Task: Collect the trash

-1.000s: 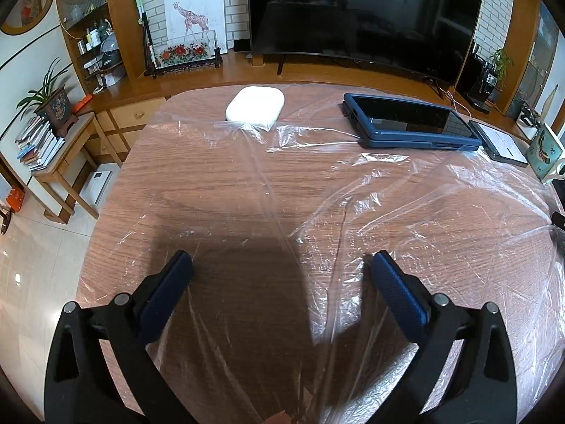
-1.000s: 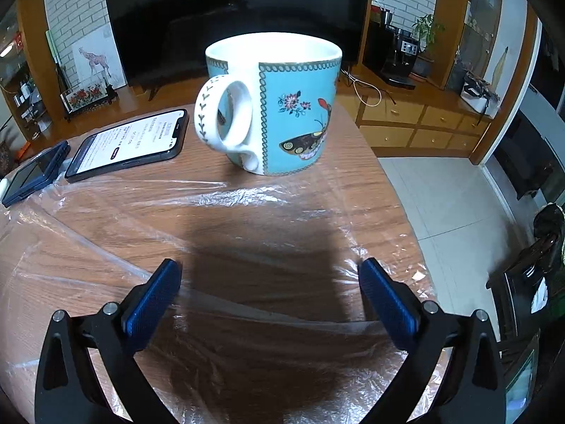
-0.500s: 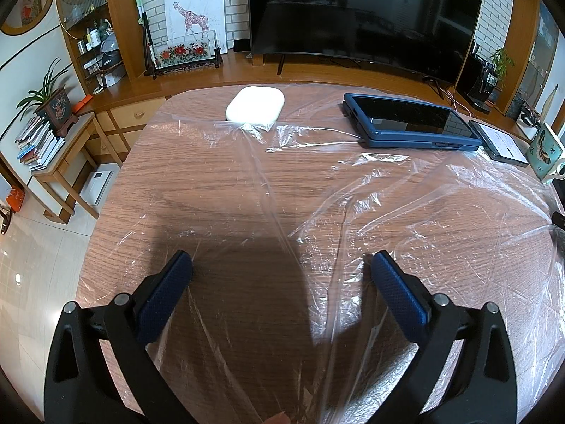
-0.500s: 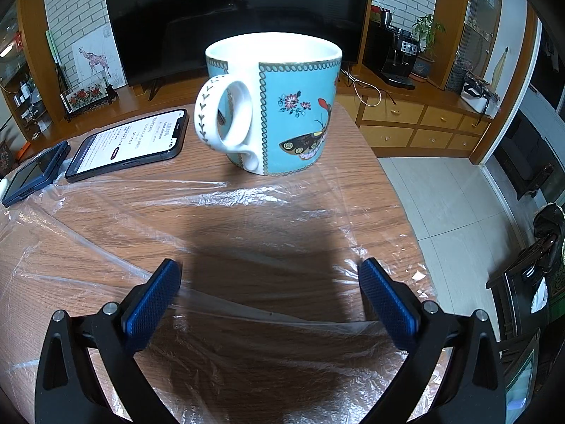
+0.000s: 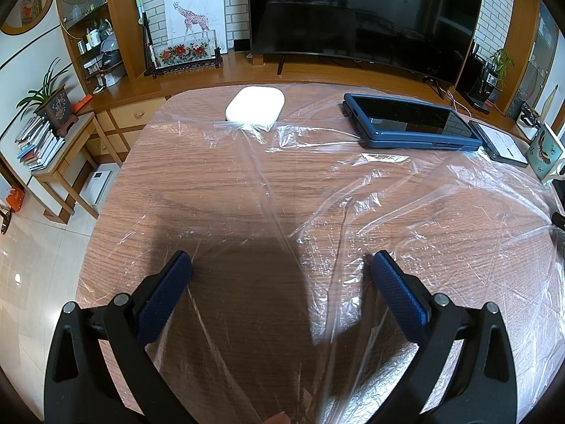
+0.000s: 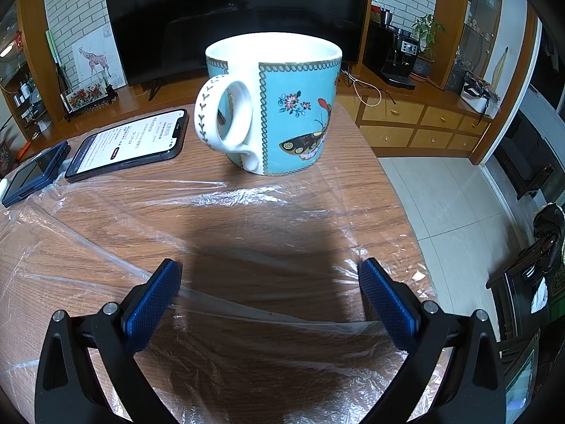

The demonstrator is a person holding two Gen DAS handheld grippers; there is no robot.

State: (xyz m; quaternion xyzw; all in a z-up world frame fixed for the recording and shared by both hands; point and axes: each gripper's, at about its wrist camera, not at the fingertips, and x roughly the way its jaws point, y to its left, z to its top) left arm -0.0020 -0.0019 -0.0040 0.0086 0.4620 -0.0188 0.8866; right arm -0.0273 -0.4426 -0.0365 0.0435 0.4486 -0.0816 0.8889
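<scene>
A large sheet of clear plastic wrap (image 5: pixel 370 212) lies crumpled flat over most of the wooden table (image 5: pixel 197 176). It also spreads under the right wrist view as plastic wrap (image 6: pixel 212 212). My left gripper (image 5: pixel 279 265) hovers open just above the sheet near the table's near edge, nothing between its blue pads. My right gripper (image 6: pixel 268 272) is open too, low over the sheet, in front of a turquoise butterfly mug (image 6: pixel 279 106) that stands on the wrap's far edge.
A white oval case (image 5: pixel 255 107) and a blue-cased tablet (image 5: pixel 409 122) rest on the wrap's far edge. A lit phone (image 6: pixel 130 143) lies left of the mug. Behind the table is a TV (image 5: pixel 360 14) on a wooden cabinet. Tiled floor (image 6: pixel 452 198) drops off to the right.
</scene>
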